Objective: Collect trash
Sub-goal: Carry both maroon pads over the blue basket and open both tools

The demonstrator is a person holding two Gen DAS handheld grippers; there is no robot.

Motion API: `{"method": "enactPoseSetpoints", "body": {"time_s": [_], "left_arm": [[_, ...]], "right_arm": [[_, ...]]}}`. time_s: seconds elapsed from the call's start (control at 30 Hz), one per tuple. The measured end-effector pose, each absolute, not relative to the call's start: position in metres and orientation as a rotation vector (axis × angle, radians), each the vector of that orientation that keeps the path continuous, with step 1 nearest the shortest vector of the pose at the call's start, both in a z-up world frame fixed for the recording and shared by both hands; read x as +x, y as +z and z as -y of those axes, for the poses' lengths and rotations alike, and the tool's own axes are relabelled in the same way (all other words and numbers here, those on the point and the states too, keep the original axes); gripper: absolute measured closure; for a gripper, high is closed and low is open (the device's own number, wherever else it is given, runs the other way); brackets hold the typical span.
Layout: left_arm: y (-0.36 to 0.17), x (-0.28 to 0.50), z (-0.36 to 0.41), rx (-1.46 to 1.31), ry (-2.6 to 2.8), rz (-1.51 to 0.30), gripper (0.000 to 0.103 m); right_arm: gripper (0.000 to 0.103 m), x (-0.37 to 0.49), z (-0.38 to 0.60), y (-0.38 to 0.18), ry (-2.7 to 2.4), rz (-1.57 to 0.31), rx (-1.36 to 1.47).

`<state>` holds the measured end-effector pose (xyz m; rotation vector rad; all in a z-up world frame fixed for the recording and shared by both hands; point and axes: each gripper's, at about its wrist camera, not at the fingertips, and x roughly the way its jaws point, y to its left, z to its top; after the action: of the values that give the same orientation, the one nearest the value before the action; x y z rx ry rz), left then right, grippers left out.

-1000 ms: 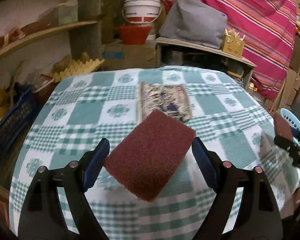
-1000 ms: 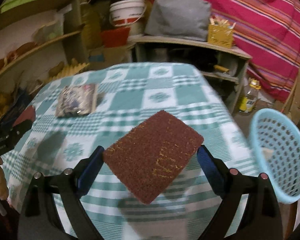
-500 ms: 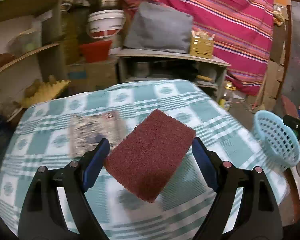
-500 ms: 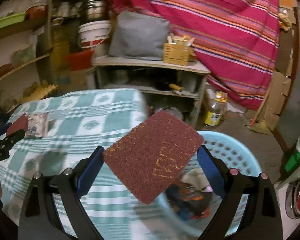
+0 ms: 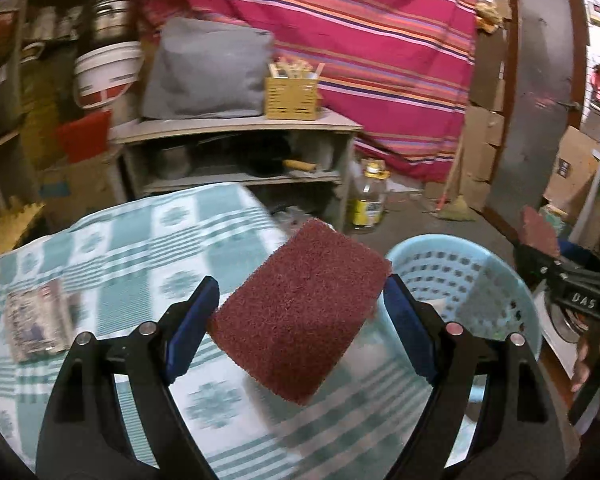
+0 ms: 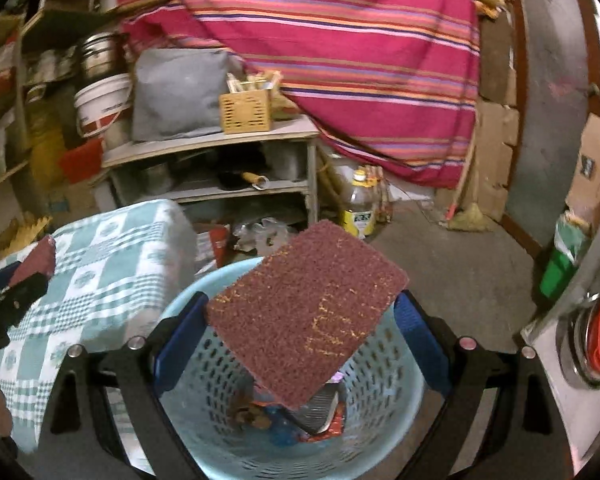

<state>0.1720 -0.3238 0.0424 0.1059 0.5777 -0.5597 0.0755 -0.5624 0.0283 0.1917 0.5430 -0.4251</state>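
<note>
Both grippers, left (image 5: 300, 312) and right (image 6: 302, 332), each clamp a maroon scouring pad (image 5: 300, 308).

A flat, rectangular maroon scouring pad (image 5: 300, 316) sat tilted, corner-down, above the table's edge. A second maroon pad with yellow flecks (image 6: 306, 314) hung over the pale blue perforated plastic basket (image 6: 384, 396), which held crumpled wrappers (image 6: 296, 420). A printed packet (image 5: 36, 326) lay flat on the checked cloth.
</note>
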Motion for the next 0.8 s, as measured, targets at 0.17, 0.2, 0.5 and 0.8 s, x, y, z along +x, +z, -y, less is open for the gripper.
{"method": "enactPoseSetpoints", "body": {"time_s": [0.17, 0.2, 0.5, 0.8], "left_arm": [[0.041, 0.169, 0.367, 0.121, -0.616, -0.584, 0.021], [0.04, 0.168, 0.378, 0.129, -0.629, -0.582, 0.021], [0.021, 0.172, 0.431, 0.149, -0.687, -0.614, 0.021], [0.022, 0.182, 0.44, 0.136, -0.708, -0.627, 0.011]], "right_arm": [[0.012, 0.065, 0.588, 0.022, -0.459, -0.532, 0.239], [0.012, 0.064, 0.59, 0.021, -0.462, -0.531, 0.243], [0.012, 0.052, 0.611, 0.014, -0.503, -0.527, 0.281], [0.012, 0.052, 0.614, 0.011, -0.509, -0.533, 0.291]]}}
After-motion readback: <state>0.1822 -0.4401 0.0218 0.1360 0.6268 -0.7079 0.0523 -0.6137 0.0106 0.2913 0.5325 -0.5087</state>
